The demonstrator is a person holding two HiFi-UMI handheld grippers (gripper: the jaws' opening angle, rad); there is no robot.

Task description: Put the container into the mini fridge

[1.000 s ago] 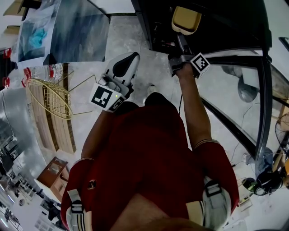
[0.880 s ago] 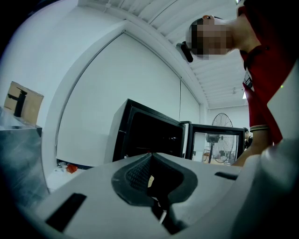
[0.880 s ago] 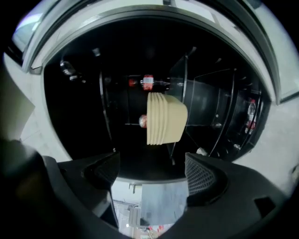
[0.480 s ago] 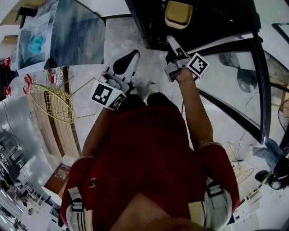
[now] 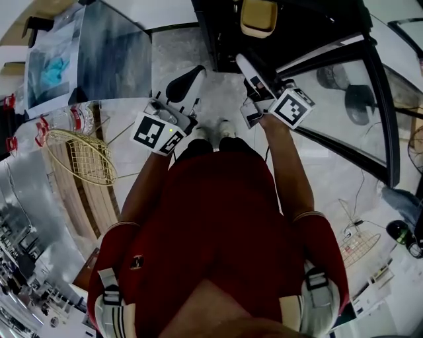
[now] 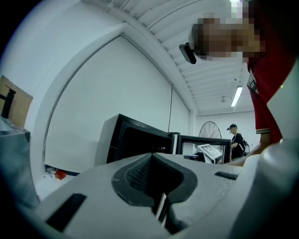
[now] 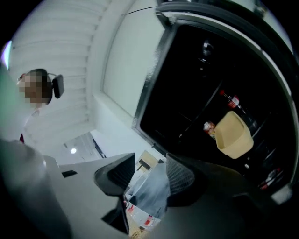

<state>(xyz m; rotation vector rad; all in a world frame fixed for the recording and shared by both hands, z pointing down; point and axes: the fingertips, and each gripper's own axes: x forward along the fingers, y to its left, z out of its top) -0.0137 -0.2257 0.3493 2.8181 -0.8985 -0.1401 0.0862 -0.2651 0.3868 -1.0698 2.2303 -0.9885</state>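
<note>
The yellow container sits inside the dark mini fridge, on its own and untouched. It also shows in the right gripper view as a tan tub in the black fridge interior. My right gripper hangs just outside the fridge opening, below the container and apart from it. Its jaws are closing with a gap still between them and nothing in it. My left gripper is held over the floor left of the fridge, pads together and empty.
The fridge's glass door stands swung open to the right. A gold wire rack, plastic bottles and wooden slats lie at the left. The person's feet stand before the fridge. A person stands far off.
My right gripper has let go of the container and drawn back out of the fridge toward the body. The container stays inside. My left gripper has barely shifted.
</note>
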